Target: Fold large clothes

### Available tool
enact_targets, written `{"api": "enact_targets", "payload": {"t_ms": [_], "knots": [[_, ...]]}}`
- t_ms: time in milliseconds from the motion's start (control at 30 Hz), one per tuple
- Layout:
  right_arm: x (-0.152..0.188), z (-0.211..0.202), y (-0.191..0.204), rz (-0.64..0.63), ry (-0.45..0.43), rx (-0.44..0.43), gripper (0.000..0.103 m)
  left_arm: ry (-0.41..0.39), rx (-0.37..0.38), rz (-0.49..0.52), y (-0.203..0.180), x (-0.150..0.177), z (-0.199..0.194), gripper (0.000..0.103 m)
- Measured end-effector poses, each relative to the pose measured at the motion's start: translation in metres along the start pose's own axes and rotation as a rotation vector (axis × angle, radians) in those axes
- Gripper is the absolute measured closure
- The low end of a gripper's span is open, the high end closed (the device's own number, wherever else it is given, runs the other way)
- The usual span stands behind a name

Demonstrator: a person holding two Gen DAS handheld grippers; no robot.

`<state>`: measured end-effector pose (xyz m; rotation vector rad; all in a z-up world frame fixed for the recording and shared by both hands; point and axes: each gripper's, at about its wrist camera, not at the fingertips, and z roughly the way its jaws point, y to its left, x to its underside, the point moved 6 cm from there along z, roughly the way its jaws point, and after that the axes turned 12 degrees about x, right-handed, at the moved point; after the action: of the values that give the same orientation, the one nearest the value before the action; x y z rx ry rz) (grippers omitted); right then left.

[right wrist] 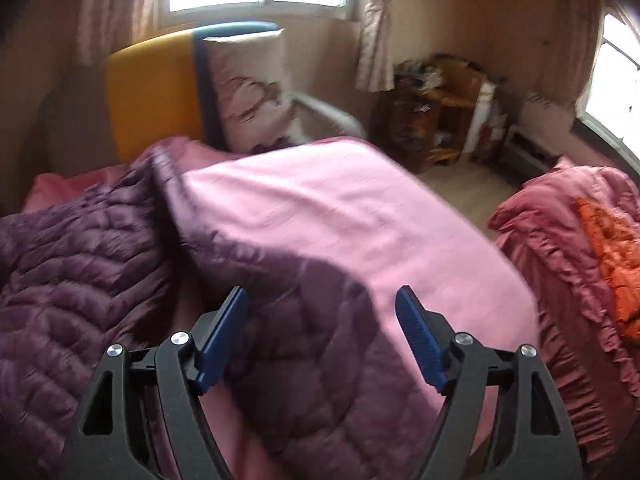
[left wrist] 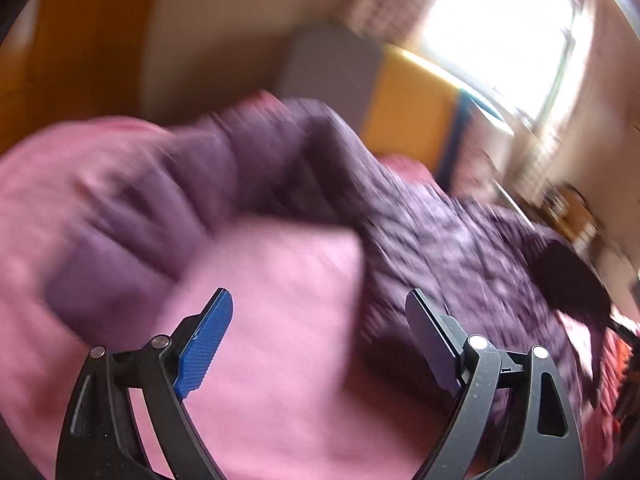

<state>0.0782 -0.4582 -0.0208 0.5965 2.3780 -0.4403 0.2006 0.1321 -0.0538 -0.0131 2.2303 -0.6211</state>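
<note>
A large purple quilted coat lies crumpled on a pink bed sheet. In the left wrist view the coat runs from the upper middle to the right, blurred, and one sleeve reaches to the left. My left gripper is open over bare pink sheet with nothing between its blue pads. My right gripper is open just above a purple fold of the coat; its pads do not press on the cloth.
A yellow and blue headboard with a patterned pillow stands behind the bed. A ruffled pink and orange bedspread lies at the right. A cluttered wooden shelf stands in the far corner below the windows, beyond a strip of floor.
</note>
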Motion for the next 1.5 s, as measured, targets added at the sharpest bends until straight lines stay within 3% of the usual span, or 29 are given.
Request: {"api": "enact_targets", "payload": {"t_ms": [167, 267, 300, 367, 433, 500, 533, 633, 833, 867, 900, 933, 967, 1000, 1133, 1200, 1267, 1300, 1367, 1400, 1433, 1500], "knots": [[0.083, -0.019, 0.06, -0.054, 0.238, -0.333, 0.028, 0.074, 0.218, -0.143, -0.004, 0.024, 0.054, 0.016], [0.113, -0.011, 0.081, -0.07, 0.331, -0.398, 0.033, 0.074, 0.327, -0.236, -0.01, 0.031, 0.071, 0.018], [0.117, -0.01, 0.087, -0.07, 0.349, -0.414, 0.036, 0.079, 0.365, -0.258, -0.013, 0.032, 0.075, 0.028], [0.118, -0.006, 0.095, -0.077, 0.349, -0.419, 0.042, 0.114, 0.431, -0.274, -0.024, 0.036, 0.08, 0.039], [0.115, -0.006, 0.109, -0.119, 0.341, -0.426, 0.063, 0.149, 0.465, -0.25, -0.036, 0.037, 0.081, 0.072], [0.11, -0.009, 0.124, -0.181, 0.324, -0.43, 0.087, 0.164, 0.496, -0.251, -0.046, 0.031, 0.072, 0.083], [0.107, -0.011, 0.13, -0.201, 0.314, -0.439, 0.091, 0.161, 0.506, -0.242, -0.049, 0.025, 0.068, 0.088], [0.092, -0.027, 0.131, -0.208, 0.256, -0.481, 0.097, 0.152, 0.575, -0.222, -0.072, 0.005, 0.036, 0.094], [0.044, -0.038, 0.081, 0.017, 0.201, -0.566, 0.098, 0.099, 0.771, -0.229, -0.12, -0.033, -0.032, 0.094], [0.041, -0.033, 0.075, 0.037, 0.201, -0.545, 0.098, 0.065, 0.78, -0.239, -0.121, -0.039, -0.043, 0.089], [0.041, -0.025, 0.07, 0.048, 0.205, -0.504, 0.098, 0.033, 0.748, -0.236, -0.117, -0.043, -0.05, 0.066], [0.041, -0.017, 0.069, 0.063, 0.217, -0.485, 0.098, -0.01, 0.674, -0.221, -0.111, -0.044, -0.058, 0.033], [0.043, -0.011, 0.069, 0.075, 0.228, -0.479, 0.098, -0.033, 0.625, -0.222, -0.105, -0.043, -0.061, 0.025], [0.046, -0.004, 0.067, 0.072, 0.237, -0.461, 0.098, -0.039, 0.585, -0.231, -0.098, -0.038, -0.061, 0.024], [0.062, 0.009, 0.075, 0.019, 0.264, -0.403, 0.094, 0.071, 0.461, -0.224, -0.08, 0.01, -0.041, 0.024], [0.072, 0.013, 0.069, -0.003, 0.273, -0.385, 0.08, 0.164, 0.449, -0.253, -0.076, 0.049, -0.028, 0.024], [0.079, 0.019, 0.07, -0.005, 0.299, -0.395, 0.076, 0.235, 0.446, -0.29, -0.075, 0.093, -0.021, 0.024], [0.083, 0.023, 0.07, -0.009, 0.304, -0.396, 0.076, 0.262, 0.445, -0.305, -0.079, 0.11, -0.019, 0.024], [0.088, 0.025, 0.07, -0.022, 0.309, -0.392, 0.076, 0.328, 0.462, -0.321, -0.09, 0.144, -0.008, 0.047], [0.09, 0.026, 0.07, -0.026, 0.313, -0.395, 0.077, 0.346, 0.468, -0.308, -0.097, 0.153, -0.008, 0.07], [0.091, 0.026, 0.073, -0.032, 0.314, -0.398, 0.079, 0.351, 0.457, -0.287, -0.099, 0.158, -0.009, 0.083], [0.094, 0.023, 0.08, -0.057, 0.311, -0.406, 0.089, 0.331, 0.437, -0.24, -0.103, 0.164, -0.011, 0.096]]}}
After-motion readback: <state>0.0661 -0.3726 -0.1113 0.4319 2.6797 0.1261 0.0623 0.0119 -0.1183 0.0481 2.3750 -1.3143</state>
